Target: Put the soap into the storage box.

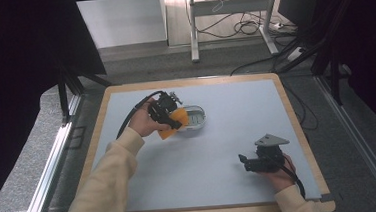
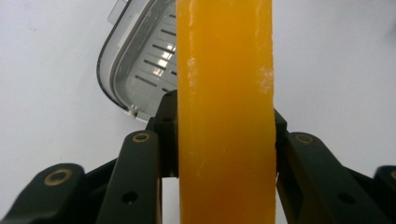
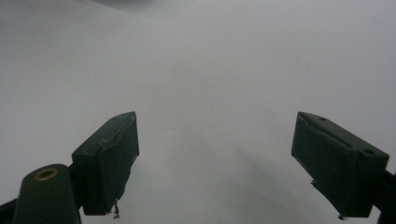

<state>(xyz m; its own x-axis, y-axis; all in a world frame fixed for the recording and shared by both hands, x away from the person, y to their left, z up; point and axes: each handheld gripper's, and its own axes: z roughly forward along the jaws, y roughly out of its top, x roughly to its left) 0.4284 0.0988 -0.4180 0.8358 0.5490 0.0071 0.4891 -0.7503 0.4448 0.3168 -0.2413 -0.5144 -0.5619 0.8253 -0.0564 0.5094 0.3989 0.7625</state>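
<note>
Left gripper (image 2: 224, 135), jaws clamped on an orange slab (image 2: 225, 93), hovers beside the slotted grey dish (image 2: 140, 60); lower it squarely; right gripper (image 3: 215, 158), jaws apart, idles well away

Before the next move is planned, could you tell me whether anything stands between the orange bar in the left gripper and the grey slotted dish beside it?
Nothing visible does. The left gripper is shut on the orange bar, and the grey slotted dish lies just beyond it on the table, its slotted inside holding nothing that I can see. The right gripper is open, far off.
</note>
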